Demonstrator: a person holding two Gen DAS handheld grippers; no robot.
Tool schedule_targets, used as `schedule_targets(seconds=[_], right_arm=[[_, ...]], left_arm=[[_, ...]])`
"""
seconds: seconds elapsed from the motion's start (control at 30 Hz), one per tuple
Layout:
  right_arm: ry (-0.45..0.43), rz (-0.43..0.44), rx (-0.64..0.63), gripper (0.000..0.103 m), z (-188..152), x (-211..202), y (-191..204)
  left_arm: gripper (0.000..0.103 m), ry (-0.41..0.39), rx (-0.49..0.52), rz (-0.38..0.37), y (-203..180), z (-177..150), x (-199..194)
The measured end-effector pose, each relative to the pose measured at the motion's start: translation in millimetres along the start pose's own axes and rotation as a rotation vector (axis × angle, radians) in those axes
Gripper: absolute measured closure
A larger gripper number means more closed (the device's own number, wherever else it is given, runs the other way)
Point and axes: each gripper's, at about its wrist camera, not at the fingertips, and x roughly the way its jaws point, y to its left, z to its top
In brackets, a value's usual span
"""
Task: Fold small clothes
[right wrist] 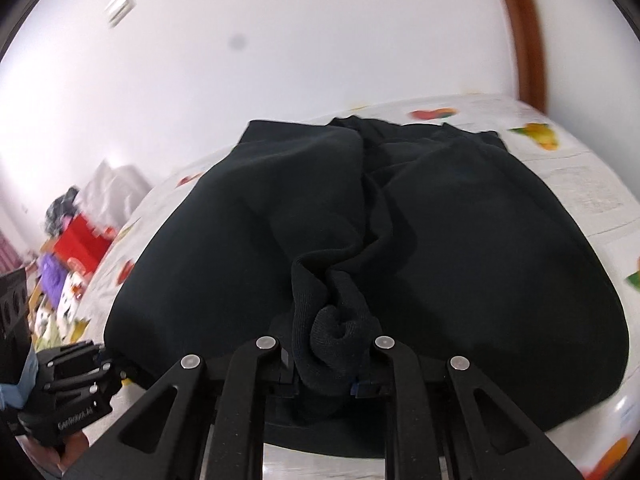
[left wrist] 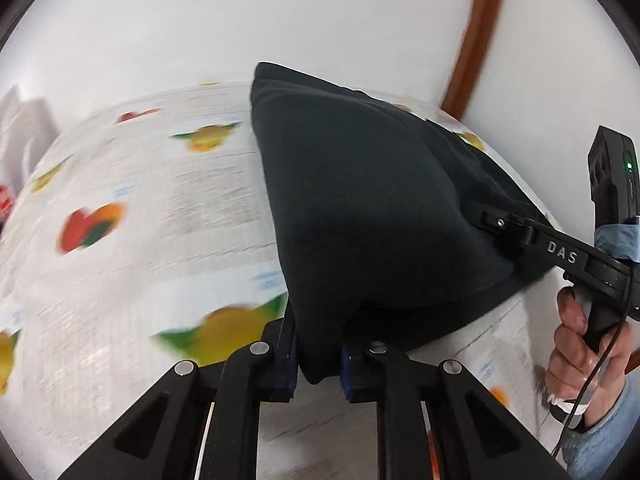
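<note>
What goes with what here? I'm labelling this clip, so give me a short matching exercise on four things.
Things:
1. garment
2. tablecloth
3. left claw
4. door frame

States:
a. brown
b. white with fruit print
c. black
d. shut on cloth

Pairs: 1-c, 2-b, 3-d, 4-a

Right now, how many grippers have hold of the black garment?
2. The left gripper pinches its near corner; the right gripper clamps a bunched fold of the garment at its near edge.
</note>
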Motion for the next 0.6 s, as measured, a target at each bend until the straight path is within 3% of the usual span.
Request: schedule_targets(seconds=[0.17,0.3,0.43,0.5,0.6], right_arm=[[-0.020,0.075,0.007,0.087,-17.2,-3.0,31.1],[-0.116,0.086,0.081,0.087,-29.3,-34.7,13.3],[-0.068,0.077,0.109,0.086,-31.6,-31.4,2.8],[-0.062,0.077,0.123,0.079,-30.8,-28.7,1.2],[-0.058,0.075,0.150,0.068,-23.9,-20.5,1.1]], left_arm=[[0.087,0.029,-0.051,-0.006,36.7,-29.9,-26.2],[0.084,0.025,-0.081,-0.068,40.5,-48.7,-34.4],[0.080,0.021,-0.039,-0.065,28.5,-56.3,-38.9],[0.078,0.015,-0.011,-0.056,21.7,-52.5,-36.9],[0.040,0.014,0.006,-0.076,13.7,-44.9,-32.3]])
